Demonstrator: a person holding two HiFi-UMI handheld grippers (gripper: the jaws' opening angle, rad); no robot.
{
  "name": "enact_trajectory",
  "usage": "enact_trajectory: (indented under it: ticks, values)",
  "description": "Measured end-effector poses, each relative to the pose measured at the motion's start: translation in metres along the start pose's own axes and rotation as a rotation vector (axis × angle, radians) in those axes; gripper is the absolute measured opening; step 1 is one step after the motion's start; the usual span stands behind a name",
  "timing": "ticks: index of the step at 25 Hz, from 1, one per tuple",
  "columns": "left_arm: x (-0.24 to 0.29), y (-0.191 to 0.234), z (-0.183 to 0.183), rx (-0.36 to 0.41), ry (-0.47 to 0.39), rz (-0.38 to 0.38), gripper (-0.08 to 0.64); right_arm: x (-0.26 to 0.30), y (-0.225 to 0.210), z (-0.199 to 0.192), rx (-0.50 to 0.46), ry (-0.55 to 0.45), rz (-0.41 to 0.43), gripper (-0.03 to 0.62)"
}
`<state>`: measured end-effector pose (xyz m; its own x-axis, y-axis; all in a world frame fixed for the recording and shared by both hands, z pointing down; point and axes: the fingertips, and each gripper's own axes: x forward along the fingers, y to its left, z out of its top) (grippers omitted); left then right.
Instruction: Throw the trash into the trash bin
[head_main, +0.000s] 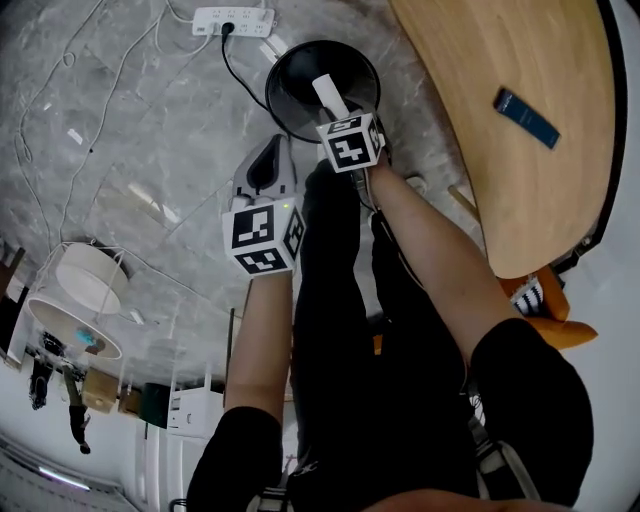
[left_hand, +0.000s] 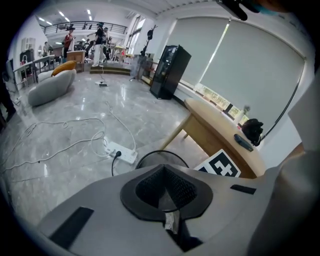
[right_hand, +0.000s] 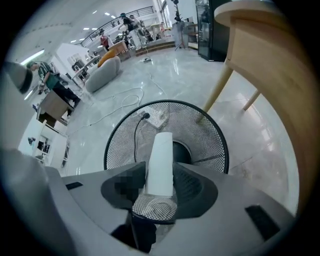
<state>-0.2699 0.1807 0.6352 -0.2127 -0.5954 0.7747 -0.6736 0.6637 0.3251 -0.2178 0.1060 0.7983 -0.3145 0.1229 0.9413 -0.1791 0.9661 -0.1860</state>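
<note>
Paper roll (right_hand: 161, 145) clamped in right gripper (right_hand: 159, 169) jaws, long axis along them, far end pointing down into mesh bin (right_hand: 212, 145). Left gripper (head_main: 266, 160) jaws together. Grey marble floor (head_main: 110, 160); wooden table (head_main: 520, 170) at right.

Black wire-mesh trash bin (head_main: 285, 100) on floor (head_main: 120, 150), just L of round wooden bench (head_main: 520, 190). White power strip (head_main: 233, 20) on floor behind bin. Right tongs (right_hand: 159, 175) over bin w/ white paper tube (head_main: 328, 97) betw. them; left tongs (head_main: 270, 160) just before bin.
</note>
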Motion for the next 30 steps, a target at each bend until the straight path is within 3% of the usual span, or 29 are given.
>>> enact_trajectory:
  ticks: [5, 11, 14, 19, 24, 30]
  values:
    - [-0.001, 0.014, -0.009, -0.007, 0.011, 0.016, 0.014, 0.012, 0.005, 0.001, 0.001, 0.000, -0.008, 0.167]
    - [-0.001, 0.010, -0.007, 0.009, 0.008, 0.013, 0.014, -0.015, 0.007, 0.028, 0.051, -0.147, 0.004, 0.201]
    - [0.000, 0.000, -0.003, 0.035, 0.008, 0.000, 0.014, -0.060, 0.001, 0.047, 0.062, -0.275, -0.039, 0.017]
    - [-0.001, -0.031, 0.026, 0.072, -0.035, -0.034, 0.014, -0.154, -0.008, 0.078, 0.127, -0.510, -0.051, 0.012]
    - [-0.005, -0.090, 0.066, 0.133, -0.096, -0.113, 0.014, -0.255, -0.037, 0.092, 0.200, -0.708, -0.077, 0.012]
    - [-0.019, -0.174, 0.107, 0.206, -0.152, -0.215, 0.014, -0.369, -0.088, 0.086, 0.200, -0.867, -0.202, 0.012]
